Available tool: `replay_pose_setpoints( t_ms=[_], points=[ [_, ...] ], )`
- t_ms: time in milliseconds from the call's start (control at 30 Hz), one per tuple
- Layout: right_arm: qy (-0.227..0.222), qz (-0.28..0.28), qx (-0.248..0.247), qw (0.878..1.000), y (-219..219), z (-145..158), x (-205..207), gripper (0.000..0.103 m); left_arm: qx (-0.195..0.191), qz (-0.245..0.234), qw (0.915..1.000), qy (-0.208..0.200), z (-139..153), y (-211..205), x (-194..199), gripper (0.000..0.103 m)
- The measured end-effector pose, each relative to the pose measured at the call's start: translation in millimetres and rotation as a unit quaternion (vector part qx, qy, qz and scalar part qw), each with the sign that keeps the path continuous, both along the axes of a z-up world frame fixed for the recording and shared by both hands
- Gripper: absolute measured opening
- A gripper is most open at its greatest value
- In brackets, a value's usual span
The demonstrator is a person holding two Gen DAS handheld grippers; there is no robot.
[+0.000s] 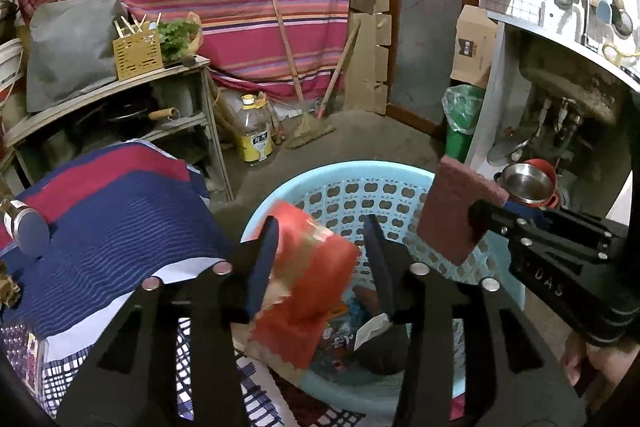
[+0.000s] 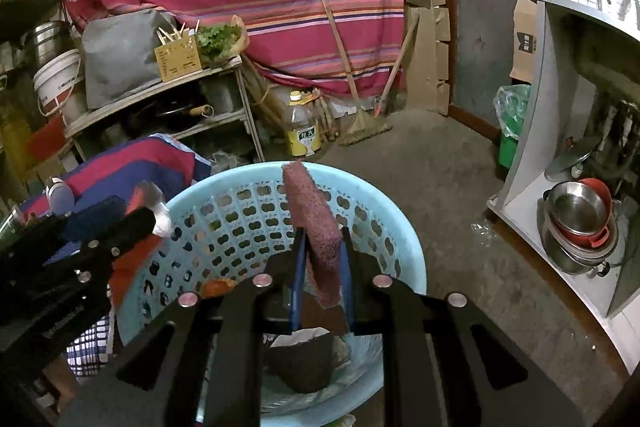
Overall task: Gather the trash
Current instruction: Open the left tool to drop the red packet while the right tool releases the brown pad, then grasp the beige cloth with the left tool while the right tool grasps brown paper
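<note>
A light blue perforated basket [image 1: 340, 169] stands on the floor below both grippers, with wrappers and a dark crumpled piece at its bottom. My left gripper [image 1: 322, 227] is open over the basket. A red snack wrapper [image 1: 308, 267], blurred, hangs between its fingers, against the left finger and clear of the right one. My right gripper [image 2: 322, 239] is shut on a maroon scouring pad [image 2: 312, 219], held upright over the basket [image 2: 224, 183]. The left wrist view shows that pad [image 1: 452, 215] at the right, above the basket's rim.
A table under a blue and red striped cloth [image 1: 120, 219] borders the basket on the left, with a can [image 1: 28, 227] on it. A yellow oil bottle [image 1: 254, 135], a broom [image 1: 308, 131] and a green lined bin [image 1: 460, 123] stand behind. Steel bowls [image 2: 580, 215] sit at the right.
</note>
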State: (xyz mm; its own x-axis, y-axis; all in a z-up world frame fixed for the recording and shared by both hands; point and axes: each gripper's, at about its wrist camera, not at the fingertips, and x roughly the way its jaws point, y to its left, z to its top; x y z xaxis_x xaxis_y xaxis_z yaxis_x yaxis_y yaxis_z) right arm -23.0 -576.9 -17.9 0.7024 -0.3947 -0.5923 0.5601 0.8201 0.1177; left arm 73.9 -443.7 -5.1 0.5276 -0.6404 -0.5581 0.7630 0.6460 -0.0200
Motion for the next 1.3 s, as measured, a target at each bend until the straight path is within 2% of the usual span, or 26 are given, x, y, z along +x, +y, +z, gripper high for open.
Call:
replay_pose_setpoints(
  t_ms=[67,400,533,700,733,767,800,933,967,1067,1300],
  points=[
    [0.003,-0.001,0.001,1.000,-0.3,-1.4,0.3,0.017,0.000,0.004,1.0000,-0.002,0.1,-0.5,-0.4,0.051],
    [0.009,-0.001,0.005,1.000,0.8,-5.6,7.7,0.017,-0.003,0.029,0.9995,-0.010,2.9,7.4,7.2,0.065],
    [0.008,-0.003,0.010,1.000,0.0,-6.3,10.1,0.017,-0.001,0.049,0.9987,-0.015,3.2,15.5,13.9,0.077],
    [0.019,-0.009,0.002,1.000,5.1,-6.9,20.4,0.019,-0.001,0.065,0.9978,-0.013,5.3,26.9,25.0,0.079],
    [0.021,-0.010,0.000,1.000,6.1,-6.5,21.7,0.030,-0.003,0.068,0.9976,-0.011,6.3,29.2,27.6,0.081],
    [0.021,-0.013,-0.005,1.000,8.3,-5.0,22.8,0.051,-0.004,0.071,0.9974,-0.009,7.3,31.3,29.8,0.082],
    [0.019,-0.018,-0.014,1.000,11.3,-2.8,22.4,0.060,-0.006,0.075,0.9971,-0.009,8.2,34.6,31.9,0.083],
    [0.025,-0.021,-0.033,0.999,19.4,4.6,25.4,0.066,-0.011,0.090,0.9958,-0.014,14.4,47.4,38.7,0.088],
    [0.023,-0.022,-0.036,0.999,21.9,6.6,25.4,0.072,-0.014,0.096,0.9951,-0.015,16.6,52.7,41.4,0.089],
    [0.021,-0.028,-0.044,0.998,29.3,12.4,25.4,0.080,-0.022,0.110,0.9936,-0.014,22.6,67.5,48.9,0.091],
    [0.023,-0.017,-0.050,0.998,56.9,20.9,35.6,0.083,-0.036,0.140,0.9894,-0.015,32.7,108.1,66.2,0.094]
  ],
)
